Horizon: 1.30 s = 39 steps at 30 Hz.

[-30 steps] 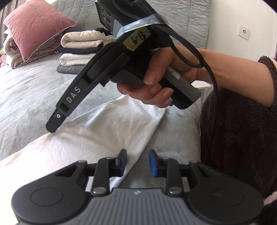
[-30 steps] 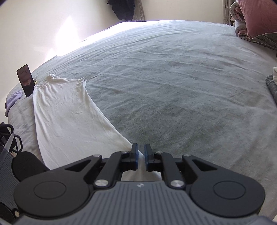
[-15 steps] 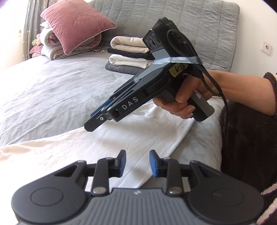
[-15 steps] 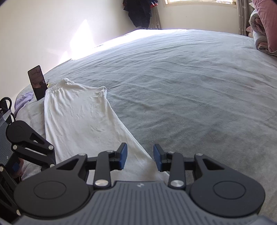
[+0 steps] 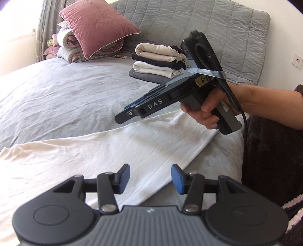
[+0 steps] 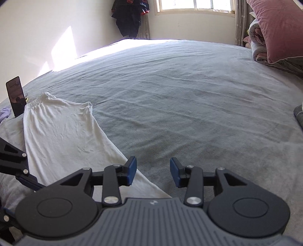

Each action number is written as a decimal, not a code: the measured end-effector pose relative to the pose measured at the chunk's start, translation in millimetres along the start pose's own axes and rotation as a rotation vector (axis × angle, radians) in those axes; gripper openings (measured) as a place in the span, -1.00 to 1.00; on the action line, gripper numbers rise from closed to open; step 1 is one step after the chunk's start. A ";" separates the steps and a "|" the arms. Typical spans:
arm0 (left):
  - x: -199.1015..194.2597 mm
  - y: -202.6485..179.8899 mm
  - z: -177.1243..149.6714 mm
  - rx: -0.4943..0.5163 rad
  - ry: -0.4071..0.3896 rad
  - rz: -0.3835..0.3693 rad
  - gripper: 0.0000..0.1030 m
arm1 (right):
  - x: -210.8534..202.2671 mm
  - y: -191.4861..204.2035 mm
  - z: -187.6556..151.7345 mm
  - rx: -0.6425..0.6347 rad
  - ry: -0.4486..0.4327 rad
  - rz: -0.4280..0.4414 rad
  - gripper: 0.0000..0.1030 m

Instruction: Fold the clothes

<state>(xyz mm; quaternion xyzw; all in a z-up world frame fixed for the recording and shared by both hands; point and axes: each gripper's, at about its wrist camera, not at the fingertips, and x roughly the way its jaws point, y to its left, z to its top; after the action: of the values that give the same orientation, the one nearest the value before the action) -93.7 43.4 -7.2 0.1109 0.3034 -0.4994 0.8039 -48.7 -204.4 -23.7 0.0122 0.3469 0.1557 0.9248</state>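
Note:
A white garment (image 5: 117, 151) lies flat along the near edge of the grey bed (image 5: 56, 98), folded lengthwise. In the right wrist view the garment (image 6: 62, 136) runs away from me, its elastic waistband at the far end. My left gripper (image 5: 150, 177) is open and empty, held just above the garment's near edge. My right gripper (image 6: 153, 171) is open and empty, over the garment's end and the bedspread. The right gripper also shows in the left wrist view (image 5: 128, 111), held in a hand above the garment.
A stack of folded clothes (image 5: 159, 62) sits by the grey headboard (image 5: 208, 28). A pink pillow (image 5: 94, 28) lies on rolled bedding. A phone (image 6: 16, 96) stands propped at the bed's far corner. Dark clothes (image 6: 130, 17) hang beside the window. The person's torso (image 5: 274, 160) is at the right.
My right gripper has opened and let go of the garment's end, then lifted. My left gripper has opened wider and drawn back along the garment.

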 end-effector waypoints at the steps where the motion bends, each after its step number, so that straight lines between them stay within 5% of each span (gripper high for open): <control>1: -0.7 0.7 2.3 -0.012 -0.006 0.006 0.13 | -7.9 -4.6 -1.3 0.033 0.003 -0.028 -0.12; 8: 4.1 1.8 13.1 -0.053 0.063 0.171 0.38 | -71.0 -22.3 -36.0 0.208 -0.019 -0.243 0.14; 16: 3.3 14.9 21.4 -0.222 0.172 0.370 0.44 | -140.9 -16.0 -92.3 0.375 -0.048 -0.512 0.25; 20: -2.2 19.3 25.4 -0.275 0.182 0.414 0.45 | -147.5 -17.8 -109.6 0.466 -0.041 -0.525 0.25; 32: -14.2 30.3 30.4 -0.375 0.149 0.403 0.50 | -118.3 -15.8 -127.0 0.456 -0.055 -0.671 0.27; 36: -15.5 32.6 33.0 -0.398 0.137 0.371 0.50 | -114.2 -11.8 -125.5 0.443 -0.071 -0.669 -0.05; 39: -14.9 35.3 35.5 -0.447 0.119 0.276 0.50 | -111.9 -9.5 -120.6 0.440 -0.079 -0.639 -0.74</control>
<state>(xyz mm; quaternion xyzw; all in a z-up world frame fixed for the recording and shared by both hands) -54.2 54.1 25.4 0.0004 0.4348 -0.2981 0.8498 -203.5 -256.9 -45.0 0.1074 0.3223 -0.2188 0.9147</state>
